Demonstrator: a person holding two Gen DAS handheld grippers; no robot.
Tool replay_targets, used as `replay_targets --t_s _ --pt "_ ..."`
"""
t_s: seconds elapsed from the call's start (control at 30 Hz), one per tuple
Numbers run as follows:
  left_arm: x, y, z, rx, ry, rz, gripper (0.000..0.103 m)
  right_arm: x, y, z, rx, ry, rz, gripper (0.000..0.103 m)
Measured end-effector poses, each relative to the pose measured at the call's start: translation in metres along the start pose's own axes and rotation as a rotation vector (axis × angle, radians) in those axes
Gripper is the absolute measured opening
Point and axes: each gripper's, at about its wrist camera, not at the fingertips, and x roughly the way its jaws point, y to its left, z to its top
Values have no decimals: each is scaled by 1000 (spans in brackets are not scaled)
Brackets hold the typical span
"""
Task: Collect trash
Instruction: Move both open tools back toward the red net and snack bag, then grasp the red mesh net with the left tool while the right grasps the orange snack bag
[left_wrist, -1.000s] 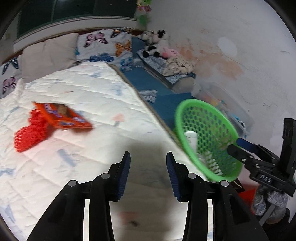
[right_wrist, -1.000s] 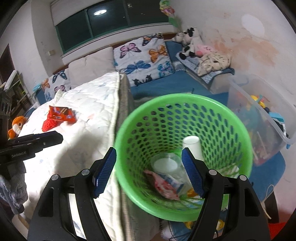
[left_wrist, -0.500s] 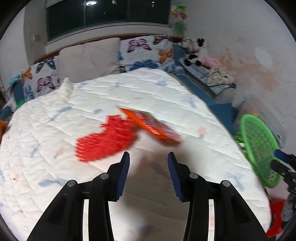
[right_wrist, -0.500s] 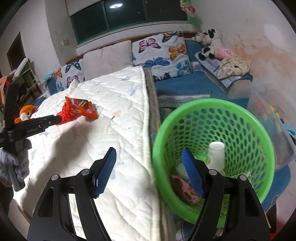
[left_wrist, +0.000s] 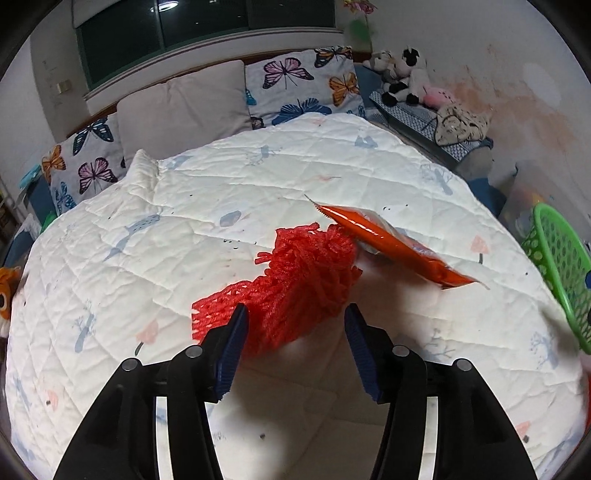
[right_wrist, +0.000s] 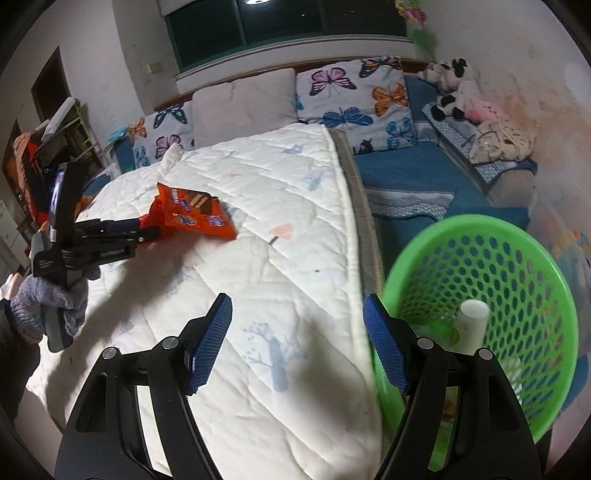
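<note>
A red foam net (left_wrist: 295, 284) lies on the white quilted bed (left_wrist: 184, 221), with an orange snack wrapper (left_wrist: 391, 247) just beyond it on the right. My left gripper (left_wrist: 295, 325) is open, its fingertips at the near edge of the net. The right wrist view shows the left gripper (right_wrist: 147, 232) by the wrapper (right_wrist: 192, 214). My right gripper (right_wrist: 297, 317) is open and empty, over the bed's edge, beside the green basket (right_wrist: 517, 266) that holds a white cup (right_wrist: 472, 325) and other trash.
Butterfly pillows (left_wrist: 303, 85) and a grey pillow (left_wrist: 184, 110) line the head of the bed. Plush toys (left_wrist: 402, 77) sit on a blue bench at the right. The basket's rim (left_wrist: 554, 258) shows at the right of the left wrist view.
My left gripper has swung from the basket side across the bed and closed in on the red net, opening wider. The right gripper has moved left, so the basket sits more to the right.
</note>
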Motion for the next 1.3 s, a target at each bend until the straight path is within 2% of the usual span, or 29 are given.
replay_targets --t_s 0.23,0.47,0.87,1.07,1.3 --pt "13 5 4 11 6 -7 51 12 11 5 -28 18 5 74" --pt "6 5 1 12 -26 -25 13 22 20 9 -45 33 25 75" --pt "-37 34 -9 -61 -73 -15 11 46 55 31 -75 43 122 84" --pt "-53 47 -16 -81 -86 -8 11 76 79 51 -97 76 164 85" --pt "-57 59 -21 -111 -94 -27 11 113 99 71 -117 111 164 85"
